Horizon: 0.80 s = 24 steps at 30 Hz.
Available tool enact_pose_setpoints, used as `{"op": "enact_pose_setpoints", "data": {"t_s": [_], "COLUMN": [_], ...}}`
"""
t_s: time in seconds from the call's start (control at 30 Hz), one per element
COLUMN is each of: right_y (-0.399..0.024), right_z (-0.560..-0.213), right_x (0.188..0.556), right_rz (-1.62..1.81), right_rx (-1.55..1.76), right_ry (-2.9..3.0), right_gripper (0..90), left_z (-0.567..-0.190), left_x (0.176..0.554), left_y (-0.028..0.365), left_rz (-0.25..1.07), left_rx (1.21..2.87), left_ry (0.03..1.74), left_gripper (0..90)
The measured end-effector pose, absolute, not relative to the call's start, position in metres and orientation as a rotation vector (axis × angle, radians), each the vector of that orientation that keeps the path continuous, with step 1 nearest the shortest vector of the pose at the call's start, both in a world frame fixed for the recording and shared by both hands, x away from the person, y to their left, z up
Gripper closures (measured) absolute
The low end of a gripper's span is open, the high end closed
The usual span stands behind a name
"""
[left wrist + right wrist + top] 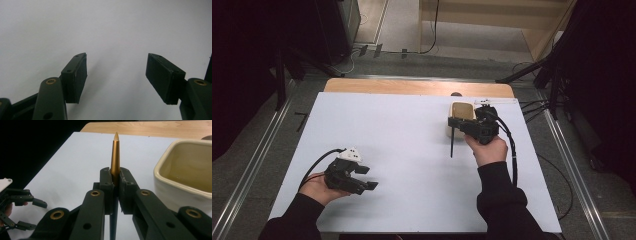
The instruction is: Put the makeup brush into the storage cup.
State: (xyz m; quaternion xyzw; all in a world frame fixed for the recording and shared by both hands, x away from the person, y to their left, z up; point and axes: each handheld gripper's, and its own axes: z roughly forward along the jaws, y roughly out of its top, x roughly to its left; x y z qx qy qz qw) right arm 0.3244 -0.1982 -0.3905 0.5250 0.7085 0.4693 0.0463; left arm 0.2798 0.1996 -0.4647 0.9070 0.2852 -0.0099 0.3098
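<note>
My right gripper [453,121] is shut on a pen [452,145] at the right back of the white table [397,130]. In the right gripper view the pen's gold pointed end [115,155] sticks up past the jaws of the right gripper [115,181], and its dark body hangs below them. A cream square cup [461,112] stands right beside the gripper; its rim [160,168] is close on the right. My left gripper [368,178] rests low at the near left, open, with nothing between the pads [77,77]. It is also in the right gripper view, the left gripper [33,215] far off at the left.
The white sheet covers most of a wooden tabletop [412,86], whose bare strip runs along the far edge. A cable [513,155] trails from the right gripper down the right side. Dark stands and floor rails surround the table.
</note>
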Motion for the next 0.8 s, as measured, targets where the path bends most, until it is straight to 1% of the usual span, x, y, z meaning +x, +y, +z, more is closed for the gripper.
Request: {"op": "enact_pose_setpoints", "data": {"t_s": [0.8], "right_y": [-0.220], "right_z": [-0.368], "right_x": [0.356], "right_rz": [1.395], "right_rx": [1.639], "right_ry": [2.076], "right_gripper": [83.8], "left_z": [-0.464], "left_x": [0.281], "left_y": [0.201], "left_rz": [-0.029], "left_rx": [2.394], "left_ry": [0.766], "left_gripper": [34.2]}}
